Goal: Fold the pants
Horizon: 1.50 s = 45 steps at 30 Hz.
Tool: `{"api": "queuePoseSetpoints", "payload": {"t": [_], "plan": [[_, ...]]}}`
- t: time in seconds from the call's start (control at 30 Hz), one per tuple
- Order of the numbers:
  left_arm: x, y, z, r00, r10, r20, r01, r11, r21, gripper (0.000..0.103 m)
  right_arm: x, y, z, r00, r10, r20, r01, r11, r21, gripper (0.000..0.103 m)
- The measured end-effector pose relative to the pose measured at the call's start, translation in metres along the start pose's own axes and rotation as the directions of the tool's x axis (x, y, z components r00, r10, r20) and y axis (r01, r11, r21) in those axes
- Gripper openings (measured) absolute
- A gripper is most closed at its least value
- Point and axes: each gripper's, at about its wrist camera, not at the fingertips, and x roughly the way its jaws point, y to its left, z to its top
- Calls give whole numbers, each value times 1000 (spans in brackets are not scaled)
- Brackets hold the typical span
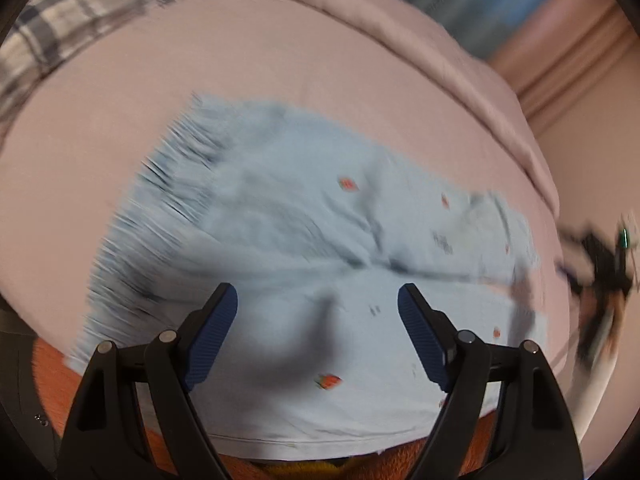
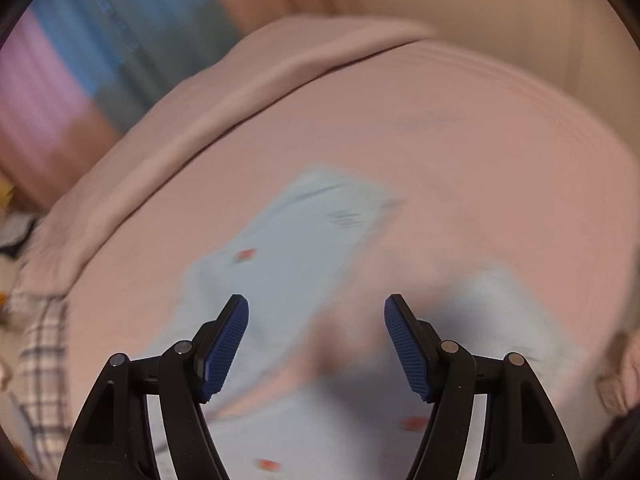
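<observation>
Light blue pants (image 1: 304, 248) with small red prints lie spread on a pink bed sheet (image 1: 120, 128); the gathered waistband is at the left. My left gripper (image 1: 318, 300) is open and empty, just above the near part of the pants. In the right wrist view the pants (image 2: 296, 248) are blurred, with two legs spreading apart. My right gripper (image 2: 316, 312) is open and empty above the gap between the legs. The right gripper also shows blurred at the right edge of the left wrist view (image 1: 600, 264).
A plaid cloth (image 1: 80, 12) lies at the far left of the bed. A rolled pink blanket (image 1: 400, 32) runs along the far edge. An orange fabric (image 1: 52, 364) lies under the near edge of the pants. A blue curtain (image 2: 132, 28) hangs behind.
</observation>
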Motion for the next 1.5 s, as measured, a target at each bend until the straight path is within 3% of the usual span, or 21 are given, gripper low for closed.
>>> {"api": "queuePoseSetpoints", "payload": {"t": [0.17,0.27,0.33,0.53,0.57,0.7,0.73,0.77,0.9,1.0,1.1,1.17,1.27,1.33,1.4,1.5], "plan": [[26,-13,-17,997,2,-77,1,999,37,81,75,61,27,986,76,-150,-76,997,3,70],[33,-11,-19,995,11,-103,-8,999,31,81,113,87,39,978,26,-208,-30,999,-15,70],[35,-7,-19,994,24,-106,-21,999,30,81,133,96,41,972,-55,-230,50,998,-25,70],[34,-2,-17,994,43,-102,-40,999,30,81,177,84,44,946,-130,-298,146,989,32,69],[34,-3,-18,994,46,-100,-44,999,28,81,177,81,43,949,-136,-285,150,988,26,61],[32,-8,-19,994,52,-97,-50,998,26,81,171,72,43,948,-190,-255,192,981,-17,27],[30,-10,-21,995,48,-91,-46,999,29,82,166,66,42,949,-182,-255,186,982,-9,9],[27,-8,-20,995,51,-85,-48,998,35,82,159,60,42,951,-163,-264,169,986,-2,6],[21,-13,-22,994,89,-59,-85,994,72,82,98,46,40,982,-86,-171,80,996,-43,6],[17,-15,-21,995,84,-46,-80,994,74,83,34,34,34,995,55,-79,-59,997,-48,6],[15,-14,-20,996,72,-48,-69,995,70,83,-49,9,8,975,222,26,-220,974,-61,6],[13,-11,-16,998,46,-48,-44,998,52,83,-91,-10,-19,959,270,83,-262,960,-97,6],[8,-12,0,999,-9,-37,9,1000,5,83,-114,-41,-53,959,262,107,-254,963,-86,6],[6,-19,14,1000,-26,-9,26,1000,-4,83,-105,-61,-78,971,224,80,-219,974,-61,6],[7,-31,30,999,-36,29,36,999,14,83,-75,-65,-69,986,165,30,-164,986,-39,6],[21,-50,56,997,-54,56,53,998,22,83,-42,-65,-79,988,139,-68,-138,990,30,6]]}}
